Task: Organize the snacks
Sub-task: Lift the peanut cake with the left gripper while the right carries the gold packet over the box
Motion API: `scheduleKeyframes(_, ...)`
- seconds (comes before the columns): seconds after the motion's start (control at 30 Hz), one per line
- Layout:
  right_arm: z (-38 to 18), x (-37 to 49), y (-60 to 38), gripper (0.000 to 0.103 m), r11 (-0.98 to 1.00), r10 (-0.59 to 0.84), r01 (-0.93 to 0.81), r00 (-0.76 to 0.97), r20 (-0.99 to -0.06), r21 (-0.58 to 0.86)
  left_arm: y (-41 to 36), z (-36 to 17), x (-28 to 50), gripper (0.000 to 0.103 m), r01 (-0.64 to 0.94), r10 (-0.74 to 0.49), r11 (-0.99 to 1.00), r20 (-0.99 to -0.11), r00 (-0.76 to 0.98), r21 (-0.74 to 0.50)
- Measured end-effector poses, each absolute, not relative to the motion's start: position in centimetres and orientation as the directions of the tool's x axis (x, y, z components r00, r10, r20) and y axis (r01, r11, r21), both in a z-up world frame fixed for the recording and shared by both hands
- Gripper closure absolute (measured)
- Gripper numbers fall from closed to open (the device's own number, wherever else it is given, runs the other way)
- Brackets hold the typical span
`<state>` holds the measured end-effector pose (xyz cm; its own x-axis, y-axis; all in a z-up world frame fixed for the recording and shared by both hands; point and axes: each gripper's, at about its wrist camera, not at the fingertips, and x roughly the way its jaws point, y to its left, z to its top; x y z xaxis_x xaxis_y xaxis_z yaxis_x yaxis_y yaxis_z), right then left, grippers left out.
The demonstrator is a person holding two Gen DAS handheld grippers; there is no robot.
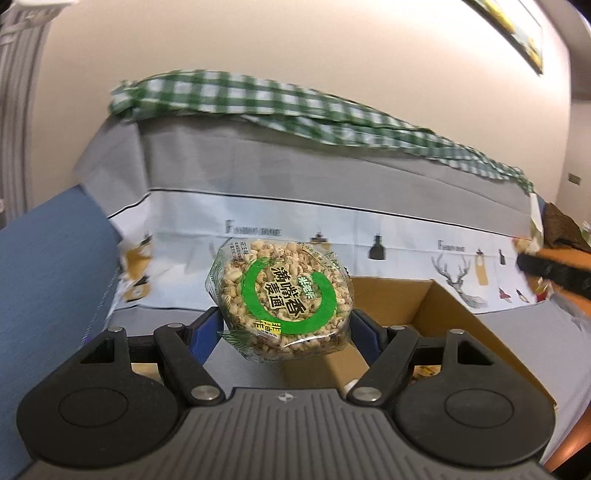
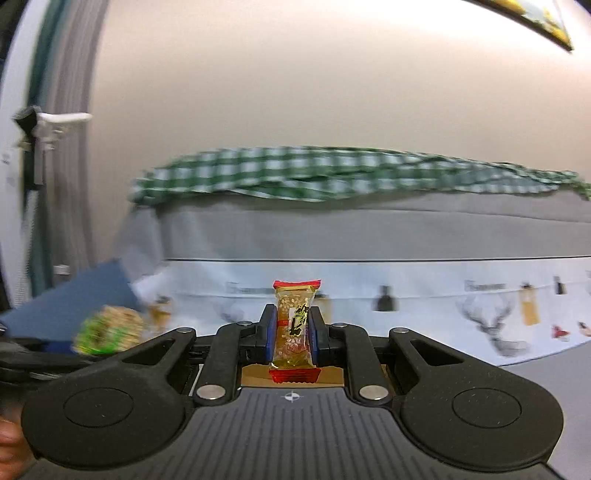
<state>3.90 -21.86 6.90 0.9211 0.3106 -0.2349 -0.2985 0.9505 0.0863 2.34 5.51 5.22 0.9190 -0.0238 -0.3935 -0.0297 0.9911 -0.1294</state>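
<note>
Looming behind both grippers: a bed or sofa (image 1: pixel 295 177) draped in grey cloth, its lower band white with printed deer heads and bottles, and a rumpled green-checked cloth (image 1: pixel 280 99) along the top. Plain cream wall (image 1: pixel 295 44) above; a framed picture (image 1: pixel 517 33) at the upper right corner. Blue panel (image 1: pixel 44 266) leans at the left. Open brown cardboard box (image 1: pixel 443 306) sits below and to the right of the left gripper, corrugated walls, contents not readable.

Left gripper (image 1: pixel 284 325): jaws spread wide and clamped on a cake (image 1: pixel 280 299) of puffed grain, round, in crinkly clear wrap with a green ring and dark characters. Cake sits tilted between the blue pads, lifted clear of the box.

Right gripper (image 2: pixel 293 332): jaws nearly together, pinching a bar (image 2: pixel 294 328) upright, narrow, clear yellow-tinted wrap with red crimped ends, seeds or nuts inside. Bar's lower end hangs over a strip of cardboard. In the right view the cake shows blurred at far left, probably well apart from the bar
</note>
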Motion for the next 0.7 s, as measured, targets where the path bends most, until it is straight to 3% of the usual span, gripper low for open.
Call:
scheduleKeyframes(0.17,3.7,5.6,-24.9,0.085,0.963,0.259,-0.219,0.913,-0.316,0.157,2.3,4.9,3.9,0.024,0.044,-0.075,0.995,-0.393,0.916,-0.087)
scheduleKeyframes(0.47,2.4,7.9,-25.5,0.085,0.967,0.249,-0.211,0.905,-0.345,0.146,-2.5,3.9,7.8,0.024,0.157,-0.166,0.986,-0.373,0.913,-0.054)
scheduleKeyframes(0.7,2.1,8.4,-25.9,0.085,0.971,0.230,-0.188,0.901,-0.367,0.147,-3.7,3.3,9.6,0.024,0.177,-0.203,0.979,-0.392,0.897,-0.101)
